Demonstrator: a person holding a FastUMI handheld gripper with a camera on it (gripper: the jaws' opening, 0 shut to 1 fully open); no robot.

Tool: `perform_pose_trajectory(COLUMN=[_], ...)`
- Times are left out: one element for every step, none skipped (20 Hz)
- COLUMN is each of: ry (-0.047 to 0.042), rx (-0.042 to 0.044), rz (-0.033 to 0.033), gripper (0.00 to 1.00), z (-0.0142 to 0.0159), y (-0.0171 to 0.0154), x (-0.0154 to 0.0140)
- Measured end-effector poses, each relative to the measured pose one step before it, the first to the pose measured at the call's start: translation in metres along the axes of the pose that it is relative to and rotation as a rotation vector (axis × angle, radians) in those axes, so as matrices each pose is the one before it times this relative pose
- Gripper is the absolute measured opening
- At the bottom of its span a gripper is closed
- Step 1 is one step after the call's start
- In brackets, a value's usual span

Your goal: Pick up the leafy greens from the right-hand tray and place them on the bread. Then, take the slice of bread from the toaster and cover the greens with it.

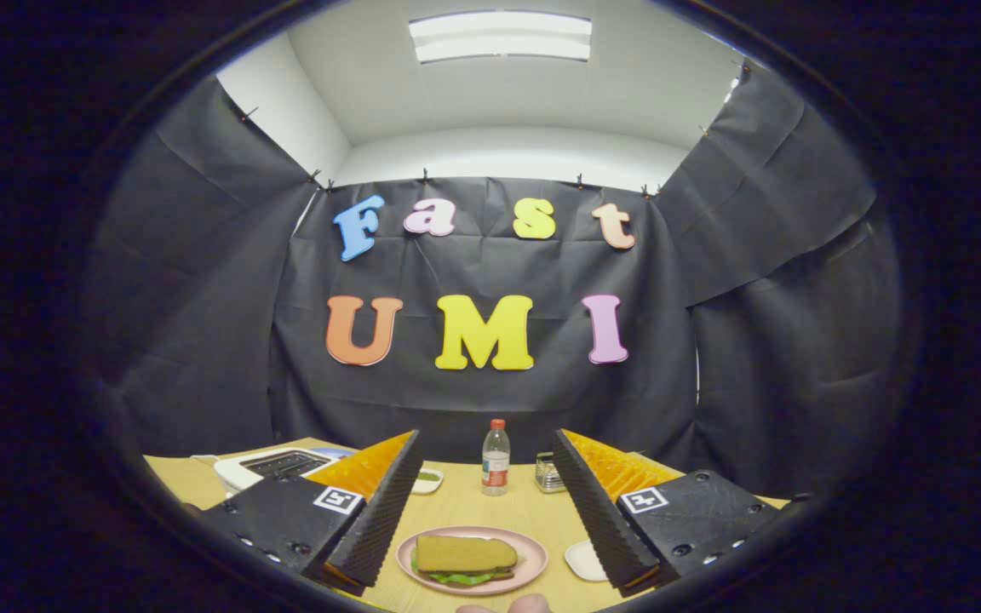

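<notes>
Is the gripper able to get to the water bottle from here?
Probably yes: the gripper is open, and the bottle stands beyond its fingers. The sandwich on the pink plate lies lower, between them.

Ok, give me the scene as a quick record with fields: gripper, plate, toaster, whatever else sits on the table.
hand-held gripper: open, fingers spread, holding nothing
round pink plate: between the fingers, on the light wooden table
sandwich: on the plate, tan bread slice on top, leafy greens showing beneath it
white toaster: beyond the left finger
clear plastic bottle with red cap: upright, beyond the plate
small white dish: by the right finger
</notes>
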State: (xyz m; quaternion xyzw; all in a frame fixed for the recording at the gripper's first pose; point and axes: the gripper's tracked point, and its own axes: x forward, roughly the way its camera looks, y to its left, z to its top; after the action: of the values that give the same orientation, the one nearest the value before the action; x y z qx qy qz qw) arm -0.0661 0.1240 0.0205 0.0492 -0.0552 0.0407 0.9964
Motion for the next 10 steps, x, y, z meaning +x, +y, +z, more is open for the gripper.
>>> perform_pose_trajectory(ry=[0.00327,0.00378,0.00091,0.00278,-0.00162,0.00124,0.00137,0.00222,-0.00002,-0.00309], rx=[0.00359,0.00327,-0.00023,-0.00106,0.00091,0.00154,0.00113,-0.00082,-0.00264,-0.00235], rz=[0.00049,0.00010,-0.00078,-0.00260,-0.00710,-0.00617,-0.00240,0.00074,0.00301,0.00248], gripper=[0.94,0.94,0.94,0.94,0.94,0.94,0.94,0.94,0.94,0.94], z=[-0.00187,-0.00045,-0.00111,-0.00085,-0.00100,-0.00035,-0.00139,-0.00069,-0.00055,0.00076], y=[0.00062,0.00122,0.00095,0.00075,0.00007,0.00038,0.00168,0.00201,0.00202,0.00185], x=[0.00039,-0.00037,0.00018,0.00062,0.00075,0.00102,0.00018,0.00155,-0.00032,0.00056])
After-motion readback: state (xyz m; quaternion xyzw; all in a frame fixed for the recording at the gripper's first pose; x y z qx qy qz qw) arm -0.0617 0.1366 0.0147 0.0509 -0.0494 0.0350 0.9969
